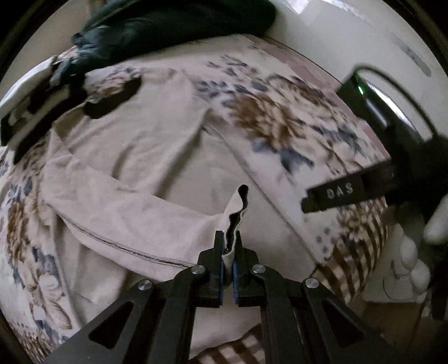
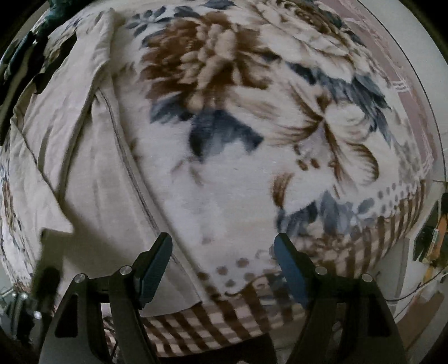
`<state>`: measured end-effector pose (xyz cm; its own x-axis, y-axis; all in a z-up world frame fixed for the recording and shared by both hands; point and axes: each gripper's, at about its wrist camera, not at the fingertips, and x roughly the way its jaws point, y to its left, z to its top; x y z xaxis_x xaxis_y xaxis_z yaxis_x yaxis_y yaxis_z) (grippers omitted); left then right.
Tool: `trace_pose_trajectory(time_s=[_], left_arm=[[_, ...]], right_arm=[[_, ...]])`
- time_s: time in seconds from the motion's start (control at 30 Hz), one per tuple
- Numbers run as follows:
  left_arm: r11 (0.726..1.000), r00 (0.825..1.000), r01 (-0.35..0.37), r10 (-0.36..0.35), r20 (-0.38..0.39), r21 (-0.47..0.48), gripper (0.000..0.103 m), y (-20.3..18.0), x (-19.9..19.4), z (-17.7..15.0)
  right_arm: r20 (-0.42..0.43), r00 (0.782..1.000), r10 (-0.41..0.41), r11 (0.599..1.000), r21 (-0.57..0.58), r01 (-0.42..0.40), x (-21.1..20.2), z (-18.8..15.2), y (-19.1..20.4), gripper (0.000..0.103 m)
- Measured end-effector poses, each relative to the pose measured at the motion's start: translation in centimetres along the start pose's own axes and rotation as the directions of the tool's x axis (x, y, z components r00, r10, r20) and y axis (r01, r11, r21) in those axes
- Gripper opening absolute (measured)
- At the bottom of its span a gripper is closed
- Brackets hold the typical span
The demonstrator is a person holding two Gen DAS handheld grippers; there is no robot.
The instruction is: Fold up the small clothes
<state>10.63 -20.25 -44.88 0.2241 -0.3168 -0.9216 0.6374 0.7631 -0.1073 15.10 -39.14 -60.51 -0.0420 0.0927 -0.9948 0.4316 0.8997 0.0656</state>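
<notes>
We list the beige garment [image 1: 145, 173] as thin woven cloth, matt and lightly creased, with a dark stitched seam along its hem. Under it we note the floral blanket [image 2: 252, 173]: thick, fuzzy fleece, soft-napped, printed in brown and grey-blue on cream, with a checked border. The dark green cloth [image 1: 179, 22] at the far edge we record as matt and soft. The left claw [image 1: 230, 246] we enter as matt black plastic with blue pads and shiny metal pins; the right claw [image 2: 224, 252] is alike. A white knitted glove [image 1: 414, 252] looks rough-textured.
</notes>
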Motion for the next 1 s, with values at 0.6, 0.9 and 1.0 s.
trace_pose_trajectory(time_s=[0.6,0.9,1.0], left_arm=[[0.876,0.992,-0.089,0.036,-0.118,-0.474,0.08,11.5,-0.9,-4.0],[0.677,0.941,-0.32,0.147,-0.304,-0.663,0.08,19.5,0.1,-12.0],[0.659,0.934,-0.335,0.139,-0.329,-0.674,0.08,20.0,1.4,-12.9]], right_arm=[[0.022,0.97,0.244,0.969,-0.041,-0.243,0.3,-4.4,3.9,0.077],[-0.137,0.933,0.333,0.94,-0.031,-0.34,5.2,-7.1,7.8,0.006],[-0.048,0.955,0.293,0.955,-0.028,-0.295,3.8,-8.4,6.3,0.005]])
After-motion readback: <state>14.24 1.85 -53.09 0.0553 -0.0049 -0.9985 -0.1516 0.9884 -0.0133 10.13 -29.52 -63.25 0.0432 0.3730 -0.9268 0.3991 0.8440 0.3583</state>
